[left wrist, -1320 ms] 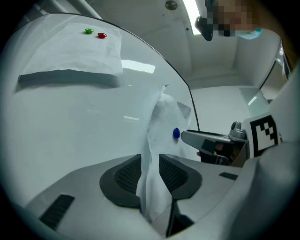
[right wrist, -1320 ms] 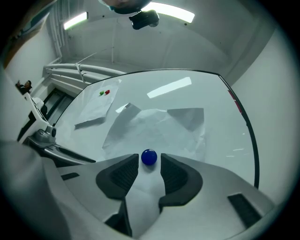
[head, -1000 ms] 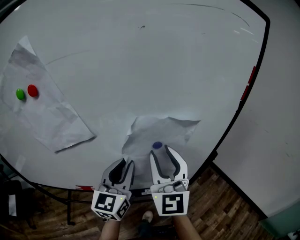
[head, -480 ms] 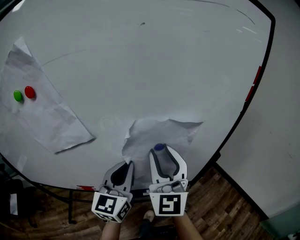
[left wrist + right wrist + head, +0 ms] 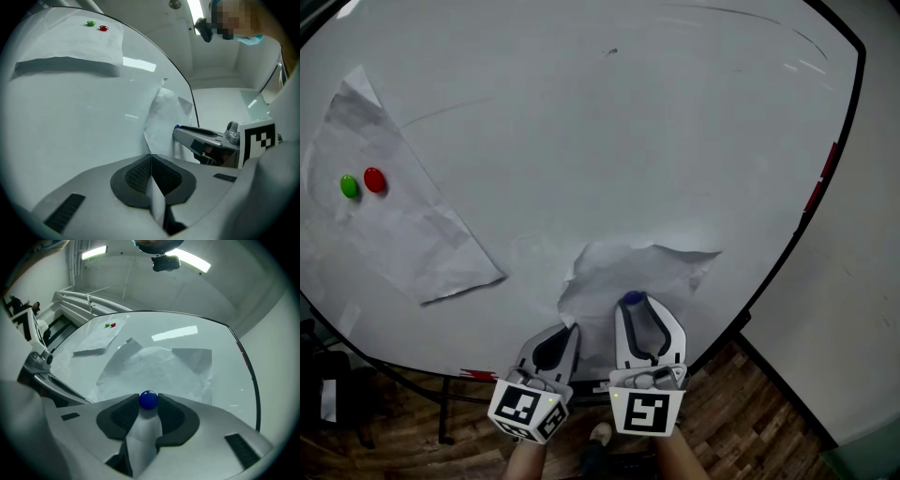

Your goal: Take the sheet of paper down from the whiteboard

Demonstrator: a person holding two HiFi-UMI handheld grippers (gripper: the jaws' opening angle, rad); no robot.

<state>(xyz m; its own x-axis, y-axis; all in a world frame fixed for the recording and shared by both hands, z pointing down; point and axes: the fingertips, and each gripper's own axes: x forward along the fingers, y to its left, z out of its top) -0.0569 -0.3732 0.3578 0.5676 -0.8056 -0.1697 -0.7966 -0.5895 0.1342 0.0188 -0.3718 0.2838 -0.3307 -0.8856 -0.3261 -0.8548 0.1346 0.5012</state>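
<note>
Pinches the lower left edge of the crumpled sheet of paper (image 5: pixel 642 272) in the left gripper (image 5: pixel 568 330), jaws clenched flat on it. Has the right gripper (image 5: pixel 639 306) just closing around the blue magnet (image 5: pixel 631 299), tips touching it on both sides. Leaves the sheet low on the whiteboard (image 5: pixel 581 141), near its bottom rim, pinned under that magnet. Further left, well apart: a second sheet (image 5: pixel 403 234) under a green magnet (image 5: pixel 349 186) and a red magnet (image 5: pixel 374 179).
</note>
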